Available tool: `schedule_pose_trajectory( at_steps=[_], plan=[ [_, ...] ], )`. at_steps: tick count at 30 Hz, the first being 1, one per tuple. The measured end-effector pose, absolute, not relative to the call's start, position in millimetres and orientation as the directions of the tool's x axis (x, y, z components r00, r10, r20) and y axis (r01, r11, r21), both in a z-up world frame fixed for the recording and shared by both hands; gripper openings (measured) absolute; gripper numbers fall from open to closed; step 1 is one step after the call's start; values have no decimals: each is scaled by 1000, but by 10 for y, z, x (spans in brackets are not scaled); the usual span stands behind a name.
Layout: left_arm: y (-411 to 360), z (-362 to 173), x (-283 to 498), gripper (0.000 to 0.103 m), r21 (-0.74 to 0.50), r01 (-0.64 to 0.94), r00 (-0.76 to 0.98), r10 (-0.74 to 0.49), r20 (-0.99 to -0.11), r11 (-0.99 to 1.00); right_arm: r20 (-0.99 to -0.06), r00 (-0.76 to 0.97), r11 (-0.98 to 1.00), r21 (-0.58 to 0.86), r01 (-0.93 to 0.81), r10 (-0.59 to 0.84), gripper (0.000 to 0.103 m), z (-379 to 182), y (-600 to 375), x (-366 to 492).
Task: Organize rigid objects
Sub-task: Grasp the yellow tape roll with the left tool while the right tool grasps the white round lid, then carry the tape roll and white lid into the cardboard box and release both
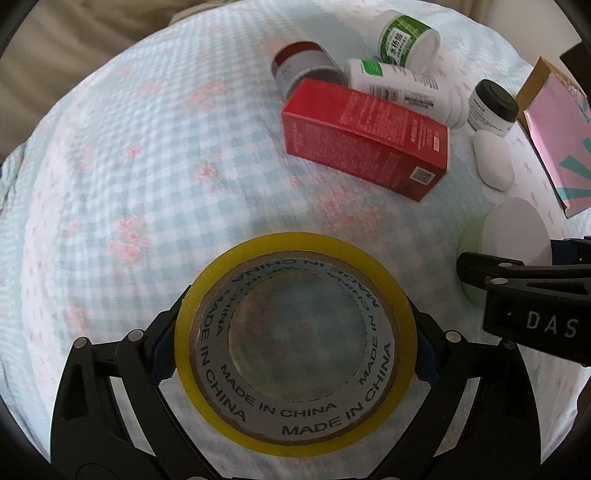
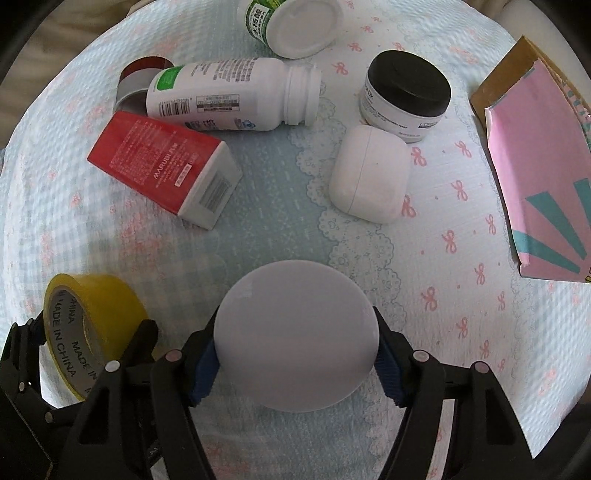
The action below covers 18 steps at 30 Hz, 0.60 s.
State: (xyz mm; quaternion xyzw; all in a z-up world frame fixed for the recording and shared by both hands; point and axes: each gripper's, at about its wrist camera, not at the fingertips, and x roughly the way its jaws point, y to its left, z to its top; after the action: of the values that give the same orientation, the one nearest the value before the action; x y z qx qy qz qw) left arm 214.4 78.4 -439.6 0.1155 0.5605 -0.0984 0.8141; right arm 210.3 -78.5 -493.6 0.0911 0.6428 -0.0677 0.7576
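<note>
Tape roll point(image 1: 295, 343) sits clamped in my left claw point(image 1: 295, 354), bottom center; right claw point(image 2: 295, 354) grips the white-lidded jar point(image 2: 295, 336), probably carrying both toward the pile upper frame on the bed point(image 2: 424, 258).

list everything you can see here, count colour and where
tape roll: 1, yellow, between the left gripper's fingers
round lidded container: 1, white lid, pale green side, between the right gripper's fingers
red box: 1, red and white, lying left of centre
long bottle: 1, white, green label, lying behind the red box
short bottle: 1, white and green, lying at far edge
red tin: 1, red and grey, behind the long bottle
jar: 1, white, black lid, upright
case: 1, white, beside the jar
pink box: 1, pink and teal, far right
bedding: 1, pale blue, pink bows
left gripper: 1, black
right gripper: 1, black
</note>
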Motion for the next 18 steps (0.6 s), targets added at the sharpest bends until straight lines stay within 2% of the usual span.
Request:
schedule_pose_trajectory(
  at_steps=[8, 18],
  plan=[
    [890, -3836, 2135, 96, 96, 264, 410, -22, -912, 960, -970, 239, 970, 95, 223, 40, 66, -4404, -916, 1981],
    [964, -2684, 2011, 96, 65, 261, 465, -67, -883, 963, -942, 330, 971, 126, 201, 54, 67, -3333, -1017, 1613]
  ],
)
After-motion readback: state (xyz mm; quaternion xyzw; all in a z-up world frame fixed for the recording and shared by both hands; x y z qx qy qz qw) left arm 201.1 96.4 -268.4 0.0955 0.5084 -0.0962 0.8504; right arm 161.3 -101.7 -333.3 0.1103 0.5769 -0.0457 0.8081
